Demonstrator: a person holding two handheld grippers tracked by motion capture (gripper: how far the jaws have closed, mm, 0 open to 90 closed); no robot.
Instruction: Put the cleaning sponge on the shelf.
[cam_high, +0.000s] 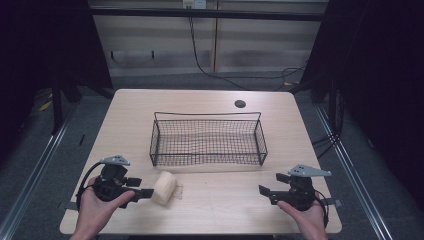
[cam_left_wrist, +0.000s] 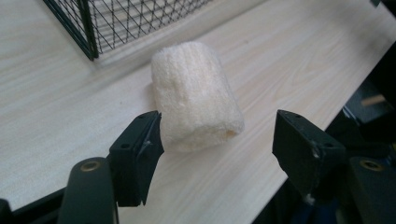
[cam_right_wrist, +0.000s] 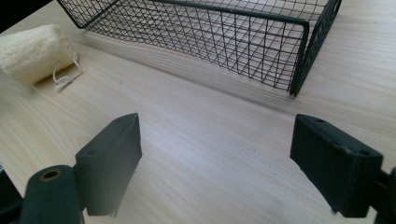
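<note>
The loofah roll (cam_left_wrist: 196, 95) looks light, soft, springy — take it across its middle; left gripper (cam_left_wrist: 217, 140) open around it, gripping nothing.

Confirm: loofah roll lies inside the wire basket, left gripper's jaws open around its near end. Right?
Not quite. The loofah roll lies on the table in front of the wire basket, outside it; the high view shows this. The rest holds: the left gripper has open jaws either side of the roll's near end.
</note>
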